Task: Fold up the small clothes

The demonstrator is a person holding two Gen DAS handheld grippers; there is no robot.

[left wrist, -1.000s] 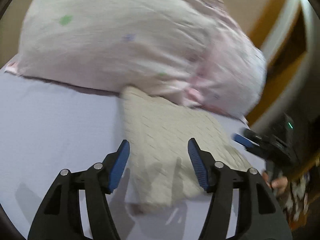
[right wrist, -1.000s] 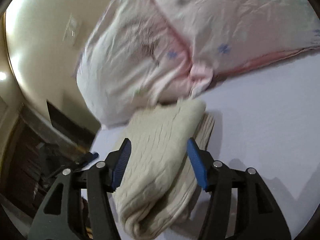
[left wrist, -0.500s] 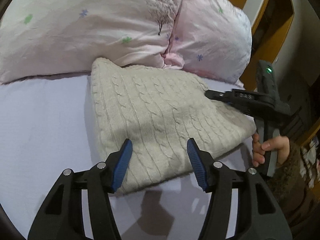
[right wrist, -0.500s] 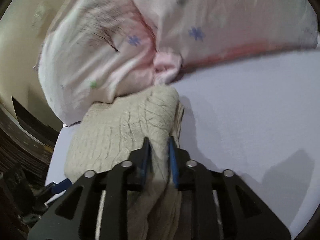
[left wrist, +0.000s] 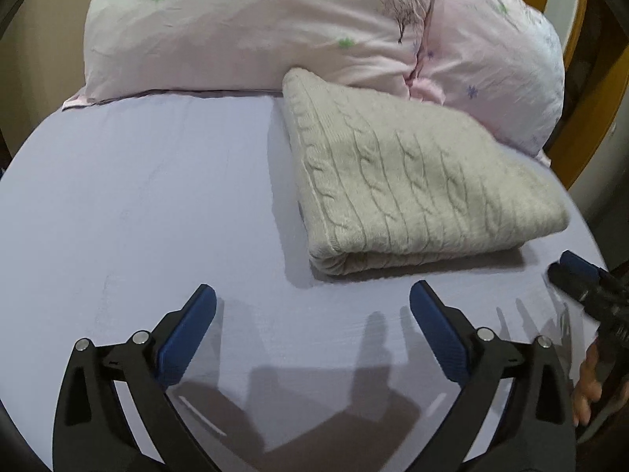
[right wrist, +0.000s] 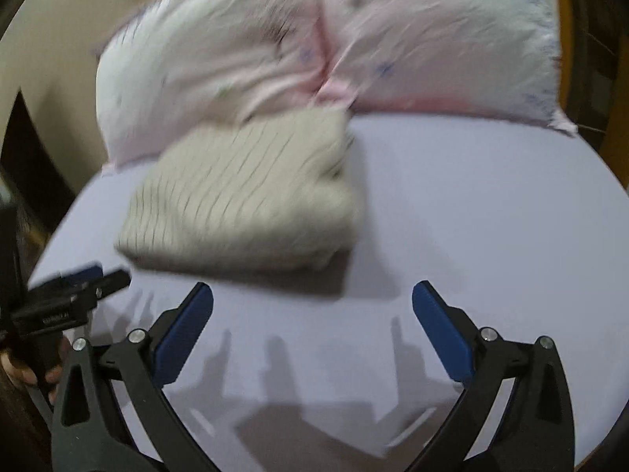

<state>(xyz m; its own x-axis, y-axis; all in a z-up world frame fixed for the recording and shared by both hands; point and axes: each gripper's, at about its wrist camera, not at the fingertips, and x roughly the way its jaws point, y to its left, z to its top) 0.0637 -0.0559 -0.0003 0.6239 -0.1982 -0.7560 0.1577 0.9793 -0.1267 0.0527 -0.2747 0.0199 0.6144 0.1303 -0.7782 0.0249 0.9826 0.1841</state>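
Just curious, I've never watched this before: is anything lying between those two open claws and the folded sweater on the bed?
Nothing visible. Only bare sheet lies between the left gripper and the sweater, and likewise ahead of the right gripper. The pillows sit behind it.

Each black claw has blue pads and silver screws.

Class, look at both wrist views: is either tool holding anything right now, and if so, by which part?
Nothing is held. The left tool and right tool are both open above the lavender bedsheet, apart from the folded cream cable-knit sweater.
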